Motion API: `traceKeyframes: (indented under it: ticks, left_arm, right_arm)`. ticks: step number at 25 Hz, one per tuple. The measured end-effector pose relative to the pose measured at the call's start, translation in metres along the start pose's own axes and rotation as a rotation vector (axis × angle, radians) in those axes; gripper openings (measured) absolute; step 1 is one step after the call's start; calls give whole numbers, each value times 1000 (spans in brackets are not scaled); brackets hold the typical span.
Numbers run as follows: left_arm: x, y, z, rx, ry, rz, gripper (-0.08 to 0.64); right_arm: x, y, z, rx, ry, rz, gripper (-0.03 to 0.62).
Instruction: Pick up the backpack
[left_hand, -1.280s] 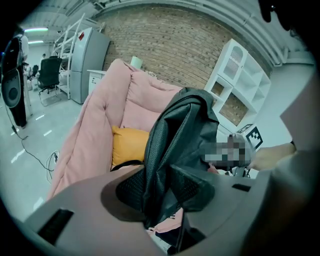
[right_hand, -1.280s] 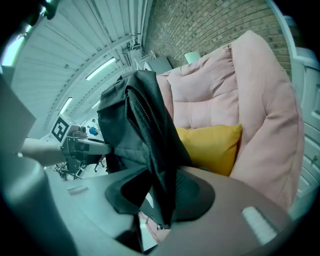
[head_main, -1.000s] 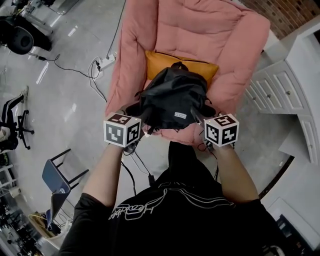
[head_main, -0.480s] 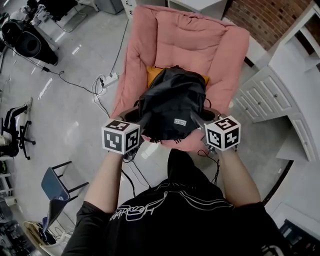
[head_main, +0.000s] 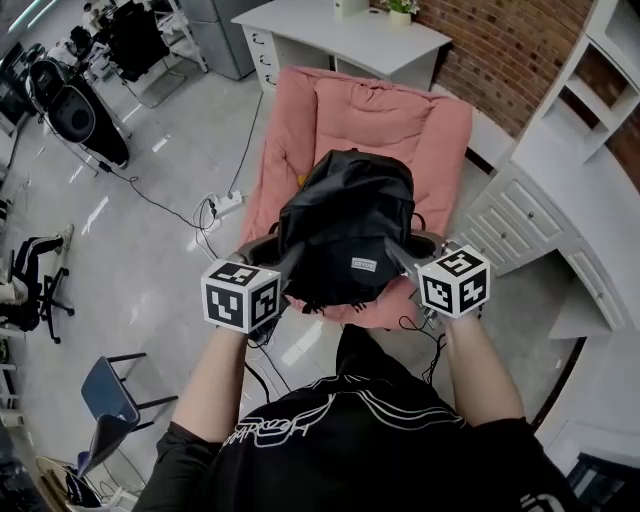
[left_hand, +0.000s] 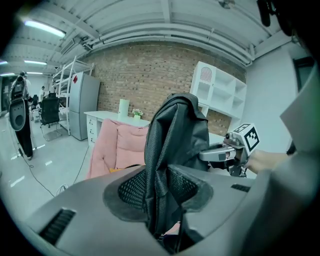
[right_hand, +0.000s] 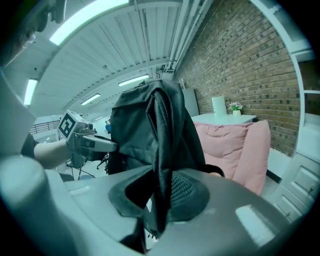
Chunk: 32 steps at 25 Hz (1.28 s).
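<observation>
The black backpack (head_main: 345, 235) hangs in the air above the seat of the pink armchair (head_main: 390, 120), held from both sides. My left gripper (head_main: 275, 248) is shut on the mesh-lined fabric at the bag's left side, which runs down between its jaws (left_hand: 159, 192). My right gripper (head_main: 402, 250) is shut on a strap and fabric at the right side (right_hand: 159, 195). In the left gripper view the backpack (left_hand: 177, 135) stands upright ahead, with the right gripper (left_hand: 220, 152) beyond it. From the right gripper view the backpack (right_hand: 145, 125) fills the middle, with the left gripper (right_hand: 95, 143) behind.
A white desk (head_main: 350, 30) stands behind the armchair against a brick wall. White drawer cabinets (head_main: 520, 210) run along the right. A power strip with cables (head_main: 225, 205) lies on the floor at the left, and a blue chair (head_main: 105, 385) stands nearer me.
Both grippers have risen together with the backpack, which has come up off the armchair seat. The orange cushion under it is now covered from view.
</observation>
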<state>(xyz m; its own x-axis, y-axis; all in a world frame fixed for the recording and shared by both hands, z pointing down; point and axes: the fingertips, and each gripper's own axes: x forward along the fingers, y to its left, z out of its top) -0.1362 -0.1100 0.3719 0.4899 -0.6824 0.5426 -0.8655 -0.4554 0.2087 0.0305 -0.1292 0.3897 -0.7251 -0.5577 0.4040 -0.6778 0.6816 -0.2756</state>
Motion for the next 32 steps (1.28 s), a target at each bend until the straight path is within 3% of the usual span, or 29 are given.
traceKeyframes:
  ticks: [13,32]
  left_arm:
    - [-63,-42,36,45,-143,-13,123]
    - [-87,-54,35,52,-171,2,120]
  right_arm:
    - [-61,42,48,-50,-77,-13,58]
    - [-78,62,52,-78,-107,-18,57]
